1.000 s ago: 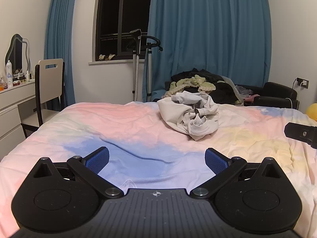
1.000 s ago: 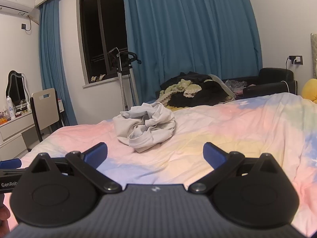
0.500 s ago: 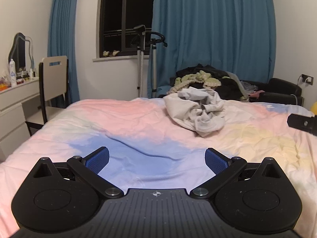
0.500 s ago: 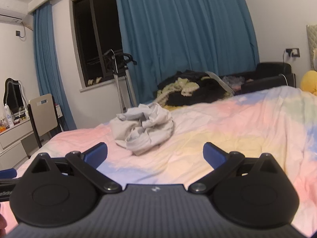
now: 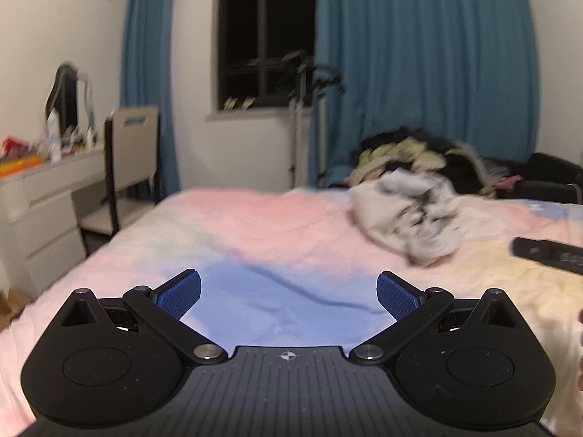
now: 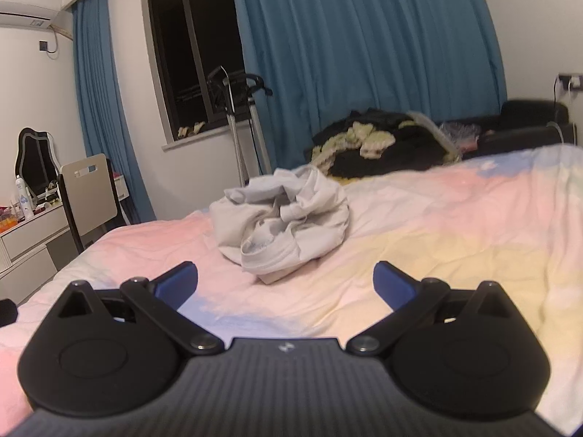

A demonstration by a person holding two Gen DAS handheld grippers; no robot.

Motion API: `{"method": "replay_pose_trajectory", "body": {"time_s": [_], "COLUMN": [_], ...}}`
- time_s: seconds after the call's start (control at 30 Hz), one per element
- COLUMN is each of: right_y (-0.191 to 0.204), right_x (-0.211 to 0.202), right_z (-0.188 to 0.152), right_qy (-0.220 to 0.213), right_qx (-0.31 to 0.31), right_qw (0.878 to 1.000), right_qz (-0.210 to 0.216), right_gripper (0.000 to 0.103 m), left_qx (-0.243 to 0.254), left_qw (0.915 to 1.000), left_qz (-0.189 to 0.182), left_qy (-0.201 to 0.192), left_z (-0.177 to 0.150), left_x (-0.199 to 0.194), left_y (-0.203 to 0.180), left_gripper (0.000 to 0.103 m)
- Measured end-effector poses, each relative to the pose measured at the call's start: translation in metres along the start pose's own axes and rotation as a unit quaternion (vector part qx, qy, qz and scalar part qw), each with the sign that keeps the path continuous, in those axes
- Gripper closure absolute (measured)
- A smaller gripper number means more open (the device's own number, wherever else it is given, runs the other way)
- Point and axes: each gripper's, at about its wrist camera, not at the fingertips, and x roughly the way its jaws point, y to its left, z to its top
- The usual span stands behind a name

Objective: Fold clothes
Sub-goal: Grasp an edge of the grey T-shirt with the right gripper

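A crumpled light grey garment (image 5: pixel 408 218) lies in a heap on the pastel bedspread (image 5: pixel 284 225), ahead and to the right in the left wrist view. In the right wrist view the garment (image 6: pixel 284 218) sits just ahead, slightly left of centre. My left gripper (image 5: pixel 288 295) is open and empty above the blue patch of the bedspread, well short of the garment. My right gripper (image 6: pixel 286 284) is open and empty, close in front of the garment. The tip of the right gripper (image 5: pixel 546 255) shows at the right edge of the left wrist view.
A pile of dark and pale green clothes (image 6: pixel 379 145) lies beyond the bed's far edge by the blue curtains. A white dresser (image 5: pixel 40 211) with a chair (image 5: pixel 131 153) stands left of the bed. A garment steamer stand (image 6: pixel 240 116) is by the window.
Both grippers have moved forward toward the garment, which looks larger in the right wrist view. The left view has swung left, and is now blurred. Both grippers stay open.
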Motion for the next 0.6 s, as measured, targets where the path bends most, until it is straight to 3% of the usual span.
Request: {"method": "replay_pose_trajectory", "body": {"time_s": [0.1,0.23,0.33,0.5,0.6], "right_y": [-0.008,-0.005,0.005,0.021,0.037], "right_x": [0.020,0.052,0.080,0.130,0.162], "right_z": [-0.004,-0.009,-0.010,-0.002,0.001], "right_qy": [0.019,0.037,0.048,0.045,0.043], "right_qx": [0.020,0.026,0.014,0.026,0.003], "right_qw": [1.000,0.999,0.998,0.999,0.999], "right_qz": [0.000,0.013,0.024,0.011,-0.002], "right_gripper": [0.008,0.018,0.022,0.030,0.034], "left_qx": [-0.026,-0.022,-0.027,-0.054,-0.071], "left_qw": [0.9994,0.9994,0.9992,0.9975,0.9955], "left_qz": [0.016,0.021,0.011,-0.002,-0.026], "left_qy": [0.019,0.016,0.027,0.046,0.057], "left_z": [0.001,-0.001,-0.006,-0.015,-0.020], "left_x": [0.020,0.030,0.040,0.058,0.069], "left_y": [0.013,0.019,0.022,0.031,0.034], "left_gripper": [0.000,0.000,0.000,0.000,0.000]}}
